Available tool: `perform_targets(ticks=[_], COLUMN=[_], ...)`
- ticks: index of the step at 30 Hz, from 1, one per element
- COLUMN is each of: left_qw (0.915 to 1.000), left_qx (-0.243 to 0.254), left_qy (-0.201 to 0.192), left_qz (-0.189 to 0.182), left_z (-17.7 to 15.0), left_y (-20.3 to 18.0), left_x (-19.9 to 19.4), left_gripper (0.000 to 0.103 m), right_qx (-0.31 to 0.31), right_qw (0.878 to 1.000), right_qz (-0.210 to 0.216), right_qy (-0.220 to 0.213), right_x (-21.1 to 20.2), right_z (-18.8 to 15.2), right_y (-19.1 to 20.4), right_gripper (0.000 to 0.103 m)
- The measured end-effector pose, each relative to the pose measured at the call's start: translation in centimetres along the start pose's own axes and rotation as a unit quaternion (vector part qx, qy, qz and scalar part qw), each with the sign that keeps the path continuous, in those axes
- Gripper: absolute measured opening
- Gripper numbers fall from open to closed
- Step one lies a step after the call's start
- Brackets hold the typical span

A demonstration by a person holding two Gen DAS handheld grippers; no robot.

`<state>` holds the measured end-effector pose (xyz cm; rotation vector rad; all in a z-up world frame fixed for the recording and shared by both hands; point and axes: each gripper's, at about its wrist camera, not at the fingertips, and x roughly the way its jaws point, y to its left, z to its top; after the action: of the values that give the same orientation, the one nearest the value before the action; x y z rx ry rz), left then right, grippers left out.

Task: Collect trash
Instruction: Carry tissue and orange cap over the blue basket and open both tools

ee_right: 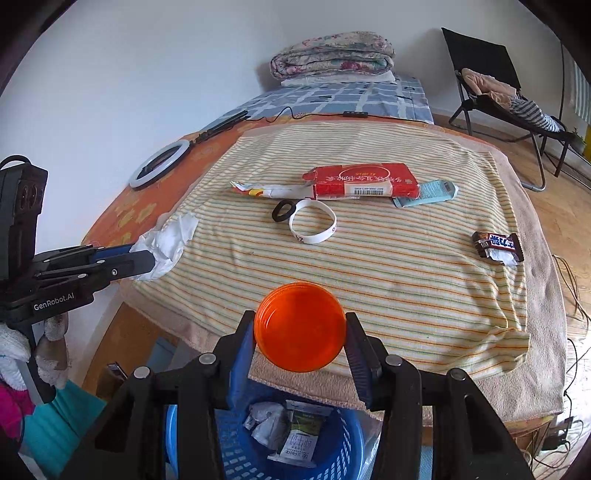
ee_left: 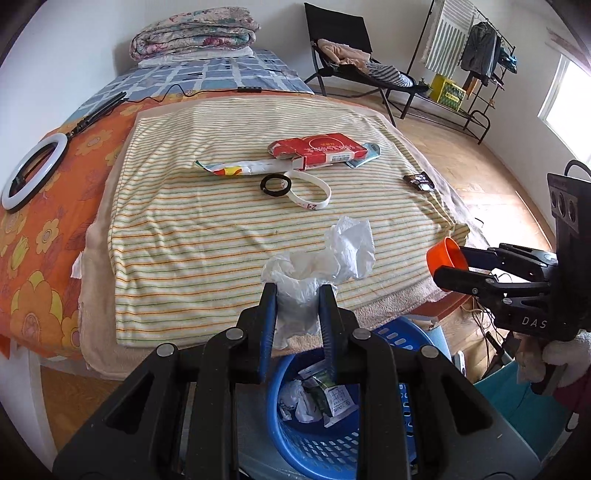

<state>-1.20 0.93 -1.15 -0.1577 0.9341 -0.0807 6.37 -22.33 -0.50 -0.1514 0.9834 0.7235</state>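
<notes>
My left gripper (ee_left: 297,291) is shut on a crumpled white tissue (ee_left: 332,254), held above the near edge of the striped cloth (ee_left: 221,229). My right gripper (ee_right: 300,325) is shut on a round orange lid (ee_right: 300,328), also over the bed's near edge. Below both sits a blue plastic basket (ee_left: 314,443) holding crumpled paper and packets. On the cloth lie a red carton (ee_right: 364,181), a torn wrapper (ee_right: 266,190), a light blue packet (ee_right: 430,192), a dark snack wrapper (ee_right: 498,245), a black ring (ee_right: 283,211) and a white wristband (ee_right: 313,226).
A ring light (ee_left: 33,171) with its stand and cable lies on the orange flowered sheet at the left. Folded quilts (ee_left: 195,35) sit at the bed's far end. A black folding chair (ee_left: 343,48) and a clothes rack (ee_left: 469,62) stand on the wooden floor to the right.
</notes>
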Motion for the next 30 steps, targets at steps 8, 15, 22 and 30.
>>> perform_targets(ticks=[8, 15, 22, 30], left_qw=[0.9986, 0.9968, 0.9947, 0.9930], left_qx=[0.018, 0.016, 0.015, 0.018], left_qy=[0.041, 0.070, 0.097, 0.114], left_qz=[-0.027, -0.034, -0.033, -0.025], left_z=[-4.5, -7.4, -9.4, -10.7], left_y=[-2.9, -3.8, -4.0, -4.0], left_x=[1.2, 2.6, 4.2, 5.2], left_gripper=[0.022, 0.022, 0.022, 0.022], right_qx=[-0.002, -0.001, 0.003, -0.008], right_qw=[1.000, 0.999, 0.998, 0.997], right_qz=[-0.005, -0.003, 0.009, 0.012], right_qy=[0.014, 0.042, 0.067, 0.080], right_x=[-1.3, -0.1, 1.2, 2.2], right_z=[-4.1, -7.5, -10.0, -11.1], right_y=[-0.2, -0.4, -0.1, 1.0], right_gripper=[0.048, 0.048, 0.048, 0.048])
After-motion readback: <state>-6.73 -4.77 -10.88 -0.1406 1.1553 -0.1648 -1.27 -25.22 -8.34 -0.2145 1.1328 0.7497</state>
